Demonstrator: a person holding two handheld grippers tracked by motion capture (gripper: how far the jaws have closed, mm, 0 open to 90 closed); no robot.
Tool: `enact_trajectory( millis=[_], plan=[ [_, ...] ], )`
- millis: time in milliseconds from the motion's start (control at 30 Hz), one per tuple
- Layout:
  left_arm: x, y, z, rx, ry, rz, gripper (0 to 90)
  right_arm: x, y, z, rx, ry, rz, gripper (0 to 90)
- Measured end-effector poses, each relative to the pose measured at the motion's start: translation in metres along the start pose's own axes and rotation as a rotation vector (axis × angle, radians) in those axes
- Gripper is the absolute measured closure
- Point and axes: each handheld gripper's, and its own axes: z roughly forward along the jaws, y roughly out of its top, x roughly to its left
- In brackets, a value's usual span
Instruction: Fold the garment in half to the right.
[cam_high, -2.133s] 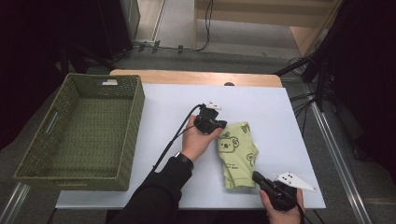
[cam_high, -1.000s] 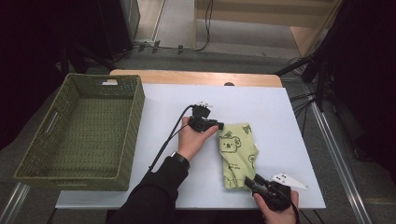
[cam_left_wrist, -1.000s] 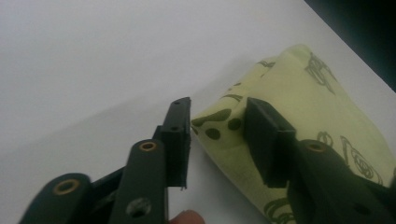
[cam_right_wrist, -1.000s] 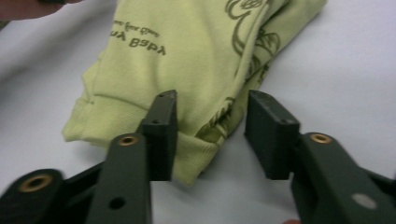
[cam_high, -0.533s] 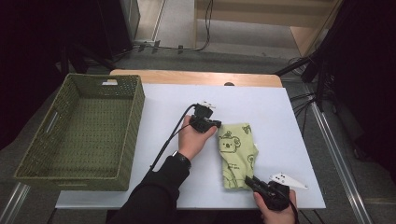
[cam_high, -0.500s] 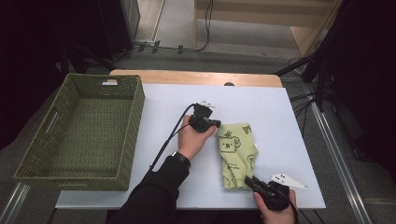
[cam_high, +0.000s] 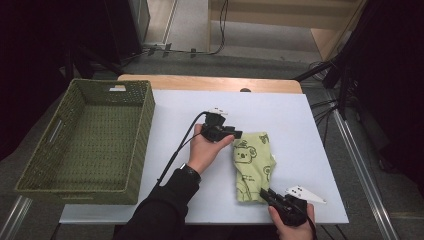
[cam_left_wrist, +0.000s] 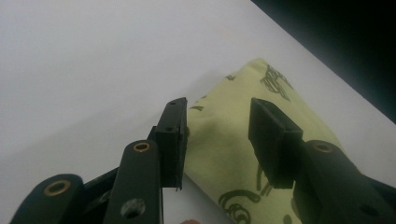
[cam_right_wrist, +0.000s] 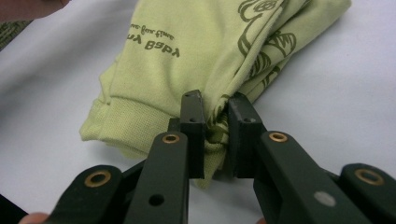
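**Folded green garment pinched at its near end, loose at the far one**

A small yellow-green garment (cam_high: 252, 167) with a koala print lies folded on the white desk top (cam_high: 280, 115), right of the middle and reaching toward the near edge. The right gripper (cam_high: 266, 194) comes in from the near edge, and its jaws are clamped on a bunched fold at the garment's near end; in the right gripper view the cloth is squeezed tight between the two black pads, beside the ribbed cuff. The left gripper (cam_high: 237, 134) sits at the garment's far left corner. Its jaws have just been opening: in the left gripper view they stand apart over the cloth's edge, the fabric (cam_left_wrist: 224, 140) lying between them with neither pad pressing on it. A woven green basket (cam_high: 75, 177) stands along the desk's left edge, well apart from the garment.
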Motion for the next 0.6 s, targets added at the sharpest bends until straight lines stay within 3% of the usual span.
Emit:
enact_trajectory(
  millis=[33,67,167,300,600],
  plan=[
    [0.000,0.000,0.000,0.000,0.000,0.000,56.1,0.000,0.000,0.000,0.001,0.001,-0.001,76.4],
    [0.000,0.000,0.005,0.033,0.032,-0.007,53.4,-0.001,0.000,0.000,0.001,0.002,-0.002,76.4],
    [0.005,-0.001,0.011,0.045,0.061,-0.033,45.7,-0.001,0.000,0.000,0.001,0.003,-0.005,76.4],
    [0.011,-0.003,0.018,0.073,0.078,-0.061,40.3,-0.001,0.000,0.000,0.002,0.004,-0.010,76.3],
    [0.015,-0.004,0.032,0.088,0.068,-0.092,36.1,-0.002,0.000,0.001,0.006,0.004,-0.011,76.2]
  ],
)
